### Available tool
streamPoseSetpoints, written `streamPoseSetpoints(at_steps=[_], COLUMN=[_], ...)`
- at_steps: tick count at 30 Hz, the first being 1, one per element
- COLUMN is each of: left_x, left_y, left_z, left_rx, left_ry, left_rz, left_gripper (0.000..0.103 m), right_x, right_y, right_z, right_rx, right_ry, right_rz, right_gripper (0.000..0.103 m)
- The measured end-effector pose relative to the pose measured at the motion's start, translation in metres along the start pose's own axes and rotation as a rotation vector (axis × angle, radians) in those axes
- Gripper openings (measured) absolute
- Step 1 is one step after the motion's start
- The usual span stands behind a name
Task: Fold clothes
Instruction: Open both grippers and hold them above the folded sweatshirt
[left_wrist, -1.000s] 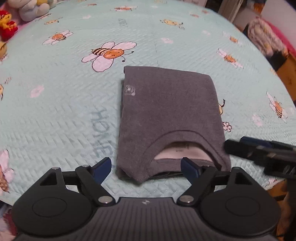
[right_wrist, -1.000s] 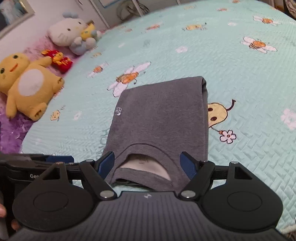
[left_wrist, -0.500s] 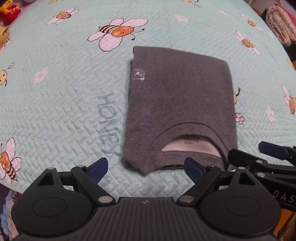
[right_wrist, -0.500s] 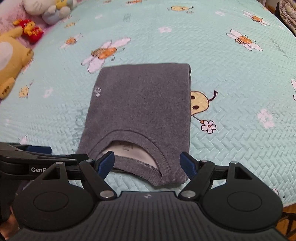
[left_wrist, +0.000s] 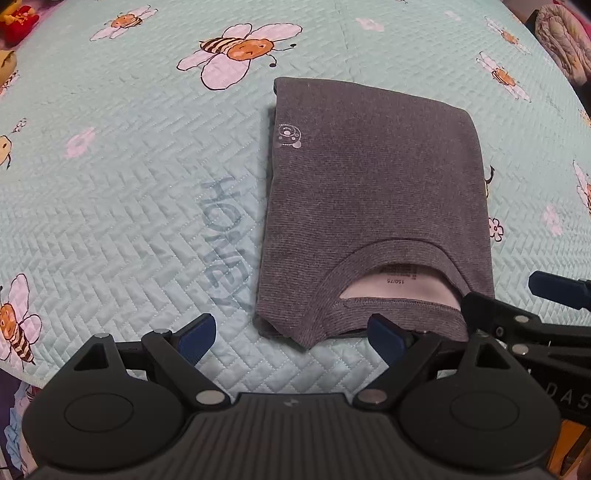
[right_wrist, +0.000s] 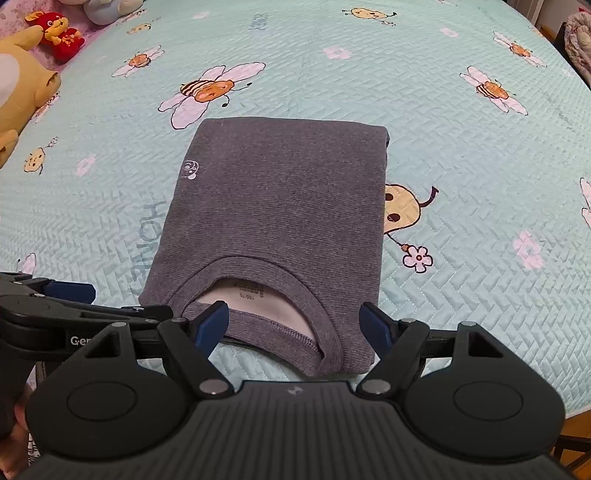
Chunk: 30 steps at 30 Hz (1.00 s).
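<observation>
The folded grey shirt (right_wrist: 280, 221) lies on the bed (right_wrist: 461, 166), collar at the near edge, bare quilt all around; left tongs (left_wrist: 291, 334) and right tongs (right_wrist: 293, 325) gape wide, empty; both now look more steeply down.

Both views now tilt further down over the folded grey shirt (left_wrist: 373, 206).
The left gripper (left_wrist: 291, 334) sits lower and nearer the collar edge; the right gripper (right_wrist: 295, 323) has swung across (jaws wide), leaving the plush toys (right_wrist: 26, 85) at frame edge.
</observation>
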<state>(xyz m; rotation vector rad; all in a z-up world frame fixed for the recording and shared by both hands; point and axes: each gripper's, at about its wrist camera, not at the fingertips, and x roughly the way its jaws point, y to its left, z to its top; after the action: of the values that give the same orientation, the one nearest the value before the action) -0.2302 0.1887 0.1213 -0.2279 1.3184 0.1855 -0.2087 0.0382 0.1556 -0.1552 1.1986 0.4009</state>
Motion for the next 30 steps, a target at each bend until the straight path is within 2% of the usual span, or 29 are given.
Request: streamPoseSetpoints(at_steps=[14, 30], left_x=[0.005, -0.005], left_y=[-0.005, -0.014], left_z=[-0.001, -0.003], left_rx=[0.012, 0.041], left_ry=[0.007, -0.054], left_rz=[0.031, 0.098], left_gripper=[0.092, 0.092], right_x=[0.004, -0.001], right_y=[0.001, -0.001], right_z=[-0.005, -0.007], right_rx=[-0.019, -0.016], right_ry=[0.009, -0.003], right_rz=[-0.011, 0.015], right_gripper=[0.077, 0.077])
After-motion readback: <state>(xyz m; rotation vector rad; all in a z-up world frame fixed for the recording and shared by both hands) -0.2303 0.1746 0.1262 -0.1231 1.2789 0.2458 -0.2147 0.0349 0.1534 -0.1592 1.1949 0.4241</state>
